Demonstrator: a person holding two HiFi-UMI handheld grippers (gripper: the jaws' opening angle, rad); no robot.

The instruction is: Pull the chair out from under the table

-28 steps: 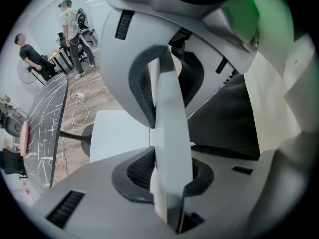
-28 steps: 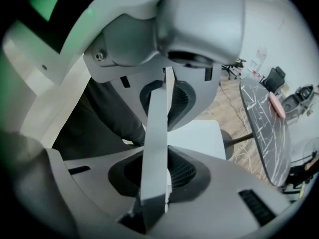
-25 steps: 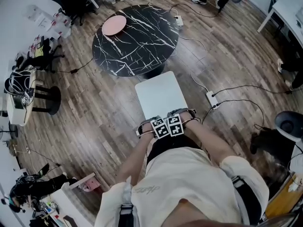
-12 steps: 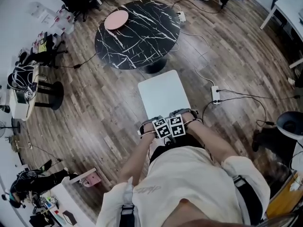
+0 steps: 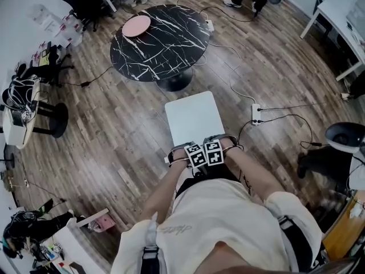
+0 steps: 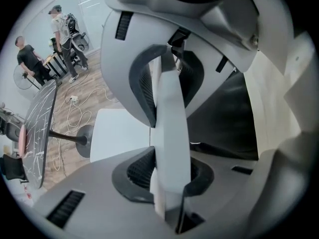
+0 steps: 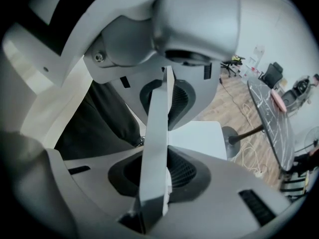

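Evidently the chair (image 5: 193, 117) is gripped from behind, at the top edge of its backrest (image 6: 172, 118), since that part can be reached without stooping under the bench (image 5: 157, 39). The left gripper (image 6: 168, 133) and the right gripper (image 7: 158, 133) are set side by side near the middle of that edge, so that the pull is kept straight and the chair is not swung to 1 side. Both are pointed steeply down, so the thin white panel is taken between the fingers (image 6: 142, 91) from above. In each gripper view the panel is seen pinched on both faces; the fingers are held narrow, closed on the backrest, with nothing else between them. The white seat is seen on the wooden floor (image 5: 114, 130), well apart from the round black bench, whose pedestal foot (image 5: 174, 83) is wholly uncovered; by that the task is judged all but done. A power strip (image 5: 255, 114) with its cables lies near the chair, to its right in the head view, where a leg could be caught if the pull is carried further.
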